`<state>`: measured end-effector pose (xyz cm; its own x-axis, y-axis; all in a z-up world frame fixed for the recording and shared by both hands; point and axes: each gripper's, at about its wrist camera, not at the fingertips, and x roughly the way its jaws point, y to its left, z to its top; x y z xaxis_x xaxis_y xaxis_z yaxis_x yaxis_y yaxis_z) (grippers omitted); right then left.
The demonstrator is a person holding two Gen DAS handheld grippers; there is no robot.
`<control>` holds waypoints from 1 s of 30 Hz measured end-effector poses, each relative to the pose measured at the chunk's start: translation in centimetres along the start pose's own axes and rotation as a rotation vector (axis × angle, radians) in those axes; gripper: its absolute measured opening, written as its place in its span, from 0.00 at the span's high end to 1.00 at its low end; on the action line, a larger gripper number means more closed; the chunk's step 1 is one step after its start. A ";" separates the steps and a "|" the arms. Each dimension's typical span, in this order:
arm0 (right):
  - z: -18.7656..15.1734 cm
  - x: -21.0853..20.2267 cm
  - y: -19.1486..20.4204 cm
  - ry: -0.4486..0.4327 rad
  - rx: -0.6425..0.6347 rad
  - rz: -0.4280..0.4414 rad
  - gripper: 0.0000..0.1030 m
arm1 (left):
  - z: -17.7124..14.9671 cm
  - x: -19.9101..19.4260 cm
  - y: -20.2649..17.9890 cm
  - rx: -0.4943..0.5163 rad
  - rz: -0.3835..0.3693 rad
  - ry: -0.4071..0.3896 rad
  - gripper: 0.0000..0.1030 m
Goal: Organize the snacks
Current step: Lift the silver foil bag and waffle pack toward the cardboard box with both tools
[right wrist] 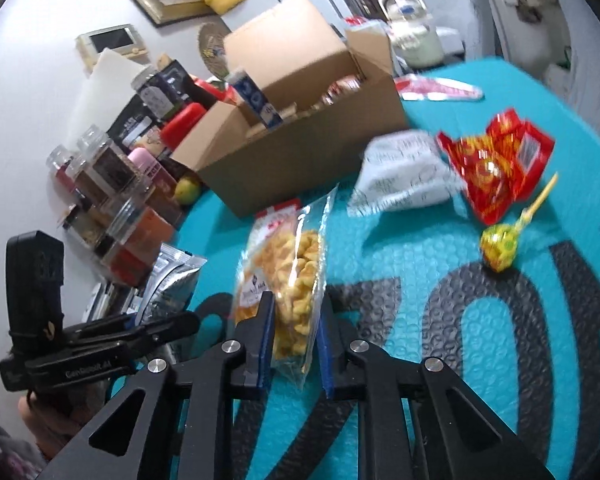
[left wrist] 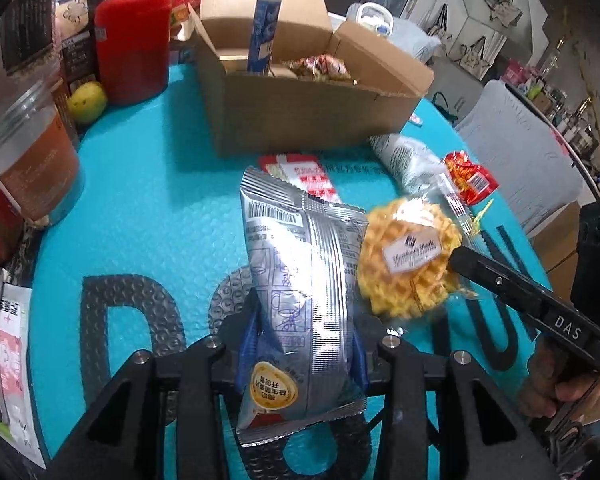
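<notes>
Left claw (left wrist: 300,344) clamped on silver foil snack bag (left wrist: 300,292), bag raised over teal desk mat (left wrist: 140,208). Right claw (right wrist: 296,332) gripping clear waffle-cookie pack (right wrist: 288,276), held off desk, at 3 o'clock of silver bag. Open cardboard box (left wrist: 312,116) at 12 o'clock, snacks inside. Red packet (right wrist: 496,160), lollipop (right wrist: 500,248), white pouch (right wrist: 400,172) loose on mat.

Left gripper (left wrist: 300,344) is clamped on a silver pouch (left wrist: 300,280), pointing toward 12 o'clock. Right gripper (right wrist: 294,336), at its 3 o'clock, seemingly pinches a waffle bag (right wrist: 288,276).
</notes>
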<state>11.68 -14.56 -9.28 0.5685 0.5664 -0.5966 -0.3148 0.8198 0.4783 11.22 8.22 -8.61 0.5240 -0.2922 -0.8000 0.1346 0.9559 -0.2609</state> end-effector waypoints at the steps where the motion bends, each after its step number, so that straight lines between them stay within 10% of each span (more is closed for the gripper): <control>1: 0.1 -0.3 0.2 -0.009 -0.010 -0.001 0.83 | 0.1 -0.3 -0.1 0.001 -0.003 -0.009 0.63; 30: 7.6 -6.0 5.0 -0.233 -0.260 -0.131 0.88 | 7.4 -4.9 -3.4 0.080 -0.028 -0.240 0.63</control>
<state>12.51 -14.51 1.61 0.7653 0.4452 -0.4649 -0.3934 0.8951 0.2097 14.42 6.65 0.18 0.7028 -0.3126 -0.6391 0.2129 0.9495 -0.2303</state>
